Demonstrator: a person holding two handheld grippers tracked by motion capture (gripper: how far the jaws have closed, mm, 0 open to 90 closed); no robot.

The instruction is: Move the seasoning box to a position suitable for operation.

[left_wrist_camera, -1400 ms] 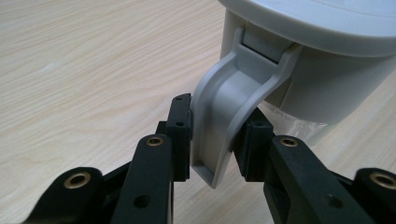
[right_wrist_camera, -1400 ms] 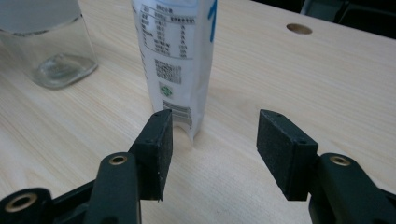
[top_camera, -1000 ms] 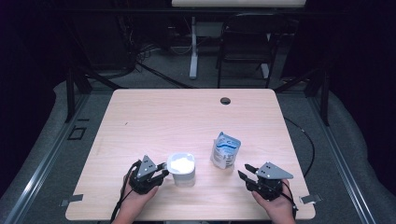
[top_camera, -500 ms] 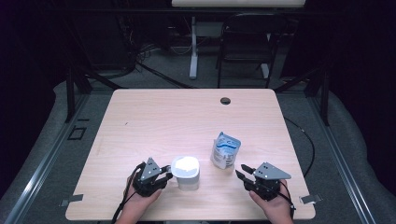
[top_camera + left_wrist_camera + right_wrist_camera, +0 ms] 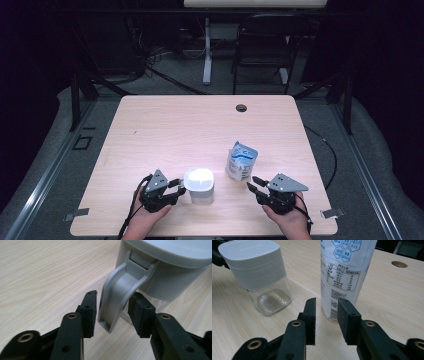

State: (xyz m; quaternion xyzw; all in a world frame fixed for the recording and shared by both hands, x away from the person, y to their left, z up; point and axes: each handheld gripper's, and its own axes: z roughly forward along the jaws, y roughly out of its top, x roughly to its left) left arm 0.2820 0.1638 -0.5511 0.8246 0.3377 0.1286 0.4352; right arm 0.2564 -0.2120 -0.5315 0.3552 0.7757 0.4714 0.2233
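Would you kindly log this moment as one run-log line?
left gripper: jaws just opened, straddling container handle, pads apart | right gripper: jaws closing, open before pouch | table: both upright

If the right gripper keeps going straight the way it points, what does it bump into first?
Most likely the pouch. The right gripper points at its lower edge, its open jaws just short of it and closing. The jar stands off to one side, out of that line.

I can make out printing on the white-and-blue pouch point(image 5: 344, 272) — blue hexagon badges, a small table, a barcode-like block — but none of it is legible to me.
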